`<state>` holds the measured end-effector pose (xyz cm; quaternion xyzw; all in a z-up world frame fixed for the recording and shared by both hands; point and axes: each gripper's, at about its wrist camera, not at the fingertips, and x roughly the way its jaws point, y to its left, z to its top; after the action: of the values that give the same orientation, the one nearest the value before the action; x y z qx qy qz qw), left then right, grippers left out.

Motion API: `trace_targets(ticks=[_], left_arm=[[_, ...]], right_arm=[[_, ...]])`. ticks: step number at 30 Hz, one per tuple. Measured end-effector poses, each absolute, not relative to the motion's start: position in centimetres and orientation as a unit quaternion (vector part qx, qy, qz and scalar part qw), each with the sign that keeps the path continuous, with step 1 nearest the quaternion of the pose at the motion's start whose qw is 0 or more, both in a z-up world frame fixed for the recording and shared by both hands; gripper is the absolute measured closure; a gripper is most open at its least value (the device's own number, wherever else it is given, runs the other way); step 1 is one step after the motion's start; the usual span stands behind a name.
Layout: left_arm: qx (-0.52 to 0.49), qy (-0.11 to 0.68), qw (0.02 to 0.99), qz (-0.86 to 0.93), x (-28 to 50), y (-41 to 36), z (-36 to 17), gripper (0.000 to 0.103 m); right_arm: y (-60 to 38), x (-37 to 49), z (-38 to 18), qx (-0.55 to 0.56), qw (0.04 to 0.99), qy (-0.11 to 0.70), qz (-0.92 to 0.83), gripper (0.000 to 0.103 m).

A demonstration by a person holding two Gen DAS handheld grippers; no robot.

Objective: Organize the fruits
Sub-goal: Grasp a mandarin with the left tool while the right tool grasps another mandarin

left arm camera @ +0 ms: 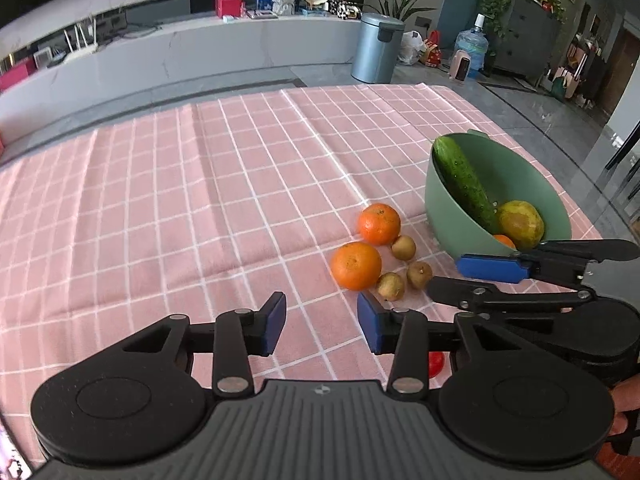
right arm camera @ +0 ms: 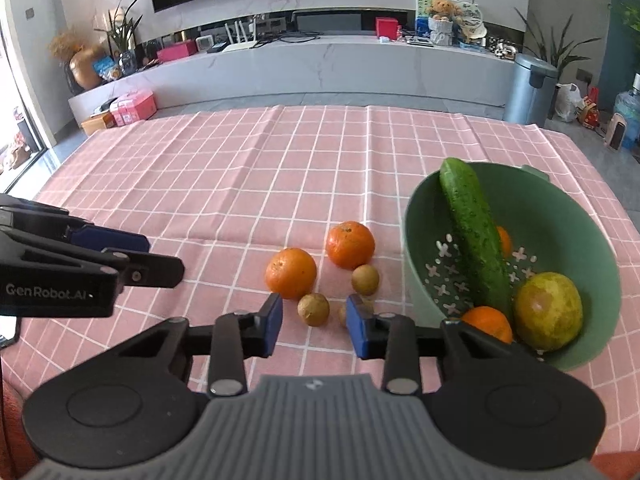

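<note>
A green colander bowl (right arm camera: 560, 208) at the right holds a cucumber (right arm camera: 474, 236), a yellow-green pear (right arm camera: 548, 310) and small oranges (right arm camera: 488, 322). Two oranges (right arm camera: 291, 273) (right arm camera: 350, 245) and three small brown fruits (right arm camera: 313, 309) (right arm camera: 365, 279) lie on the pink checked cloth left of the bowl. My right gripper (right arm camera: 314, 326) is open and empty, just in front of the small brown fruits. My left gripper (left arm camera: 322, 322) is open and empty over bare cloth, left of the fruits (left arm camera: 356, 266). The bowl also shows in the left wrist view (left arm camera: 440, 200).
A red object (left arm camera: 436, 363) shows partly under the left gripper's right finger. The table's far edge (right arm camera: 320, 106) drops to a grey floor. A metal bin (right arm camera: 530, 88) stands beyond the table at the right.
</note>
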<state>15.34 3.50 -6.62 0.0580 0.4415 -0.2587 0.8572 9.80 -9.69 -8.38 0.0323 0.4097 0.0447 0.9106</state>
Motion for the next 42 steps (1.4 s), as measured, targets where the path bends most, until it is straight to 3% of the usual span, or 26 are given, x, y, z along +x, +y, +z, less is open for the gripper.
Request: trace_targets(ticks=[9,24,34,38,40,42], left_arm=[[0.046,0.457,0.842,-0.281,17.2,1.1,-8.5,0.054],[0.01,0.504,0.821,-0.27,21.0,-1.7,-12.1,0.045],[-0.01,0.513,0.818,-0.26,21.6,-1.2,-12.8,0.053],[0.008,0.499,0.829,-0.252,21.1,-1.0,-11.8,0.053],[0.006,0.497,0.833,-0.245,20.9,-0.5,-11.3,0.053],[0.007,0.493,0.838,-0.236,20.8,-0.1,-10.8,0.053]], right_arm=[[-11.1,11.8,-8.1,-0.015,0.908,0.41,0.083,0.083],[-12.9,14.3,-7.1,-0.116,0.902,0.383,0.162,0.082],[-12.4,16.5,-8.0,-0.187,0.878,0.394,0.198,0.082],[-11.5,17.1,-8.6,-0.219,0.865,0.399,0.211,0.08],[-11.0,17.5,-9.0,-0.238,0.857,0.402,0.22,0.071],[-10.3,17.8,-9.4,-0.262,0.846,0.403,0.228,0.068]])
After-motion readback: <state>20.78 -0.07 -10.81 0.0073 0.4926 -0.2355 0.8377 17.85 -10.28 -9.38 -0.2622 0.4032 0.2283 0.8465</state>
